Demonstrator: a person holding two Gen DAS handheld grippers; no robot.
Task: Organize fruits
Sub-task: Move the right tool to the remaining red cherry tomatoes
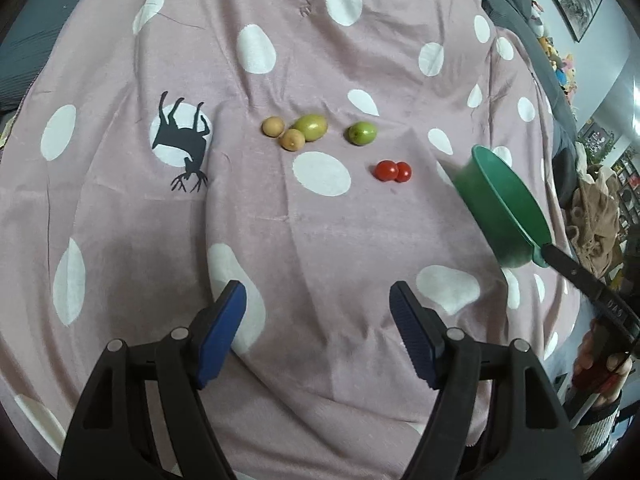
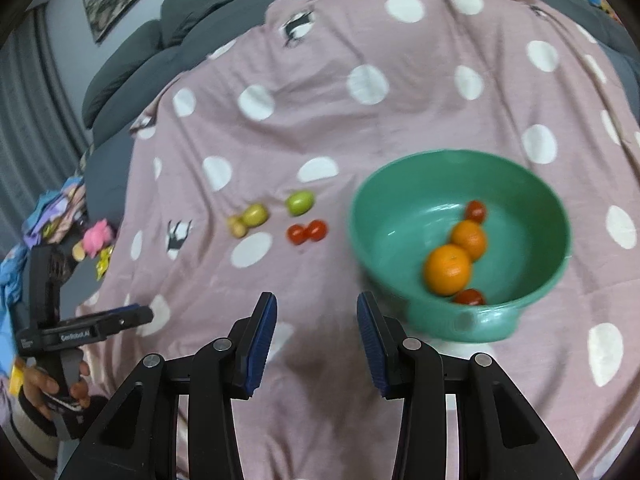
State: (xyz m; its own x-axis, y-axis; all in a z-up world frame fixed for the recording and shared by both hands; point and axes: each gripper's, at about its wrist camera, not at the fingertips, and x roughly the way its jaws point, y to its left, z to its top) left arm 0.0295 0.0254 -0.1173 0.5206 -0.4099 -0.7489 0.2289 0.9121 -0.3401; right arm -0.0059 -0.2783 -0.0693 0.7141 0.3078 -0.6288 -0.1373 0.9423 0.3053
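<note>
The green bowl [image 2: 460, 240] sat on the pink dotted cloth [image 2: 360, 128], and only the right wrist view looked into it: two oranges [image 2: 448, 269] and two cherry tomatoes [image 2: 476, 211]. The left wrist view showed just its outer wall. Left of the bowl on the cloth lay two touching tomatoes [image 1: 393, 171], two green fruits [image 1: 362, 133] and two tan ones [image 1: 273, 126]. The right gripper [image 2: 316, 336] and the left gripper [image 1: 318, 332] both stood wide apart, gripping nothing. Lettering on the left gripper's body was too blurred to read surely
</note>
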